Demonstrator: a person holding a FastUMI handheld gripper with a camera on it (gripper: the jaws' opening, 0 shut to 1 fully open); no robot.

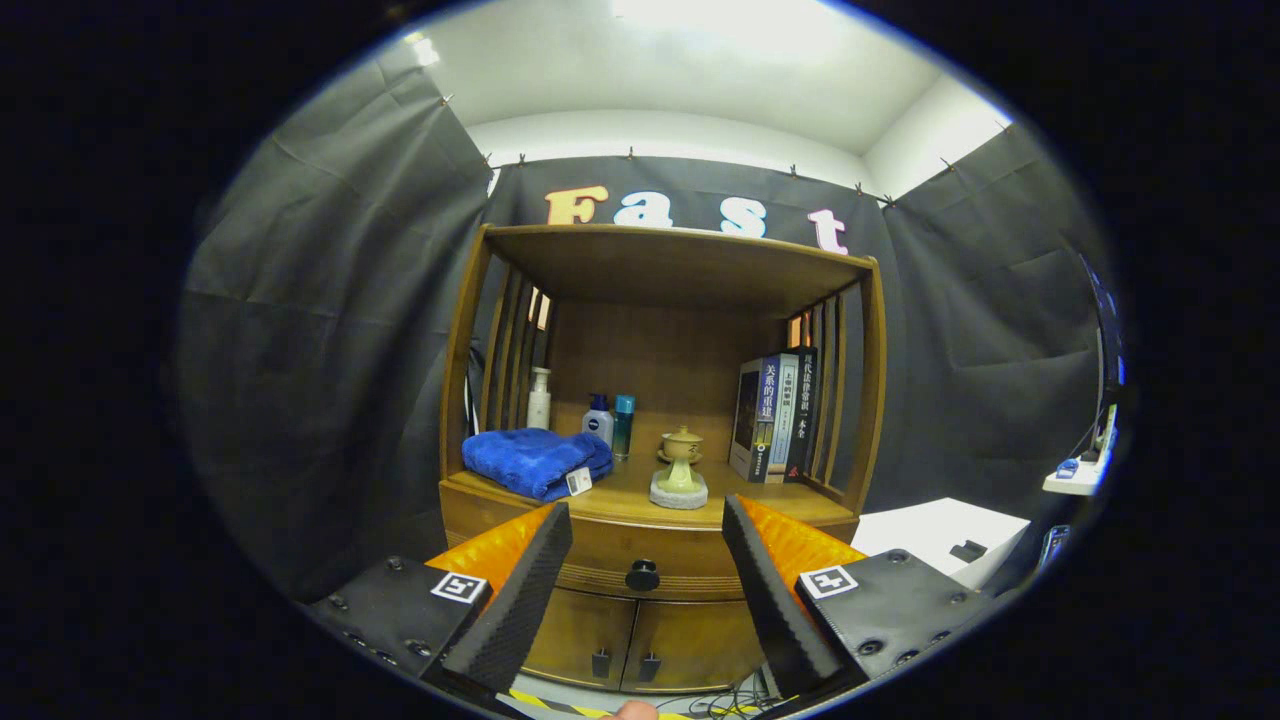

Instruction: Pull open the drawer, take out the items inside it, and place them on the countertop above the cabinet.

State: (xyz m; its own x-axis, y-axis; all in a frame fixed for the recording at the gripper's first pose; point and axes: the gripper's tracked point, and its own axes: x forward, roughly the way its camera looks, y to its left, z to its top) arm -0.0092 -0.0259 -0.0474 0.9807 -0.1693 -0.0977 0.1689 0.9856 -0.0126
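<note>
Tool (646, 560) spread wide and gripping nothing, closed drawer (640, 560) with dark knob (642, 575) just ahead between its fingers, blue towel (537, 461) and lidded cup (680, 462) on the worktop (640, 500) beyond

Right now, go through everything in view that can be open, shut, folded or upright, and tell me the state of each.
gripper: open, fingers apart, holding nothing
drawer: shut, its knob ahead between the fingers
cabinet doors: both shut
blue towel: folded on the countertop
books: upright
bottles: upright, capped
lidded cup: lid on
</note>
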